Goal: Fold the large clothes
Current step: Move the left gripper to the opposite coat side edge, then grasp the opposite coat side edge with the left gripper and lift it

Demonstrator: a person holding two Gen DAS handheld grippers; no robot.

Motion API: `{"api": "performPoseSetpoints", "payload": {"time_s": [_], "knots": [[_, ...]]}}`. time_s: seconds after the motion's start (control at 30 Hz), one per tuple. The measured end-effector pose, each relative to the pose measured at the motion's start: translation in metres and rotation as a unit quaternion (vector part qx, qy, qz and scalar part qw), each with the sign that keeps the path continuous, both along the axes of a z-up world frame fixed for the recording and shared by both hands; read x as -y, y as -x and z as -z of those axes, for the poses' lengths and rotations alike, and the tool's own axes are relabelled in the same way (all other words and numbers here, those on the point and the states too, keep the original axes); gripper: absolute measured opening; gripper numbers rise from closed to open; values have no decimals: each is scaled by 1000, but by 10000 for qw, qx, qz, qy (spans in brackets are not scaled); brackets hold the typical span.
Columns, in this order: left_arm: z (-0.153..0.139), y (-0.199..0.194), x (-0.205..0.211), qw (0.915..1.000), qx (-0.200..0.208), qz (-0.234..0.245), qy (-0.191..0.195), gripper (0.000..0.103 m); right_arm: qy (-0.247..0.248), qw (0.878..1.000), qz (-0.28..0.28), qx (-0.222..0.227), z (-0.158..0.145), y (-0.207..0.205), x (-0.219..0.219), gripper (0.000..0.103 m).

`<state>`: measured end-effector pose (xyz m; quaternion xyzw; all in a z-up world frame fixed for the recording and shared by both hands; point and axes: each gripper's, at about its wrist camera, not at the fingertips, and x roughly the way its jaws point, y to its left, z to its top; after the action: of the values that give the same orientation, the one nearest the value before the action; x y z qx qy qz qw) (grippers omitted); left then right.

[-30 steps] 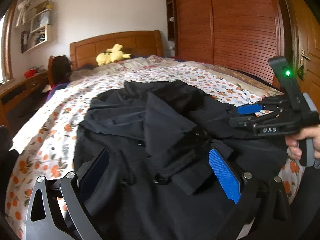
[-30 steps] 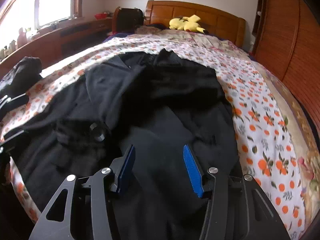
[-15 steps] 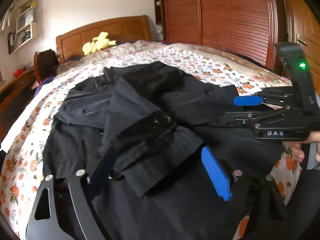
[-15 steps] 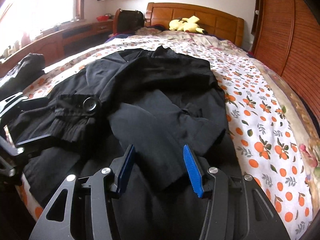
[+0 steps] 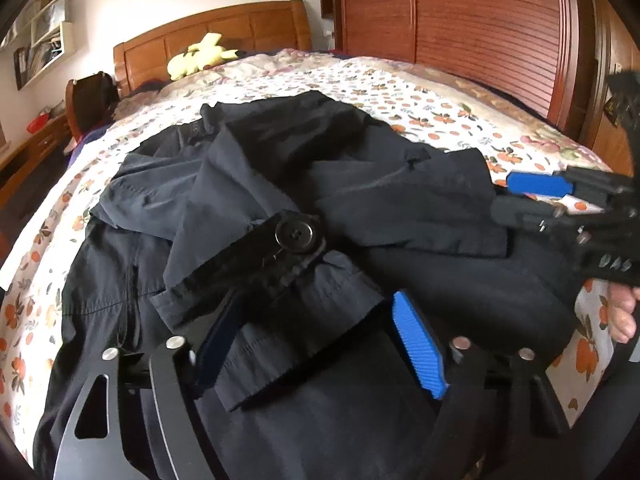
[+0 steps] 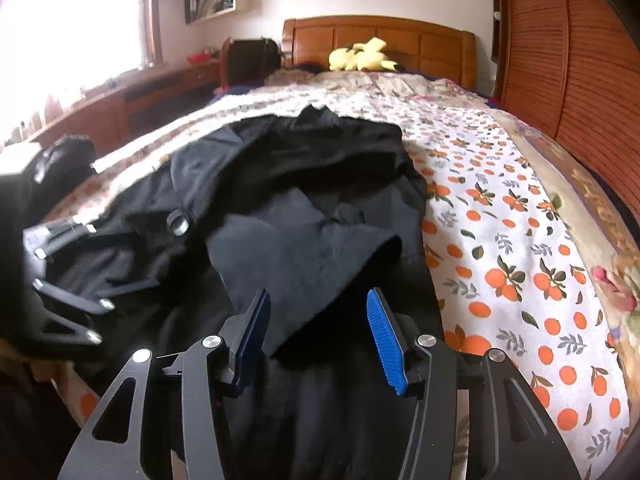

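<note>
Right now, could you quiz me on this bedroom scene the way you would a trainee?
1. True or false: the black coat lies spread on the bed.
2. What is nearest the headboard? A) a yellow plush toy B) a red suitcase C) a laptop
3. Fill in: the big button sits on the sleeve's ____.

Key:
1. True.
2. A.
3. Cuff; it lies ahead of the left gripper, whose jaws have just been closing with the cuff between them, not pressed.

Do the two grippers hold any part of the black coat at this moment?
Nothing is held. The left gripper has been closing around the buttoned cuff, not pressing yet. The right gripper is open over the coat.
</note>
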<state>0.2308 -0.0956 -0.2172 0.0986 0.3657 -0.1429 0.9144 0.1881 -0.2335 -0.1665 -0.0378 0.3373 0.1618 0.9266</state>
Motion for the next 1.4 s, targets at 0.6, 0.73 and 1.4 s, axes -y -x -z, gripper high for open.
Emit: {"api": "performPoseSetpoints", "payload": {"time_s": [0.6, 0.73, 1.4], "knots": [[-65, 10, -55, 9957, 661, -583, -273, 3, -132, 9993, -312, 147, -12, -2, -13, 49], [-77, 2, -84, 9927, 727, -882, -378, 4, 2, 9992, -345, 210, -13, -3, -25, 49], [-76, -23, -184, 9838, 599, -1644, -400, 25, 35, 9979, -629, 167, -8, -25, -79, 50]]}}
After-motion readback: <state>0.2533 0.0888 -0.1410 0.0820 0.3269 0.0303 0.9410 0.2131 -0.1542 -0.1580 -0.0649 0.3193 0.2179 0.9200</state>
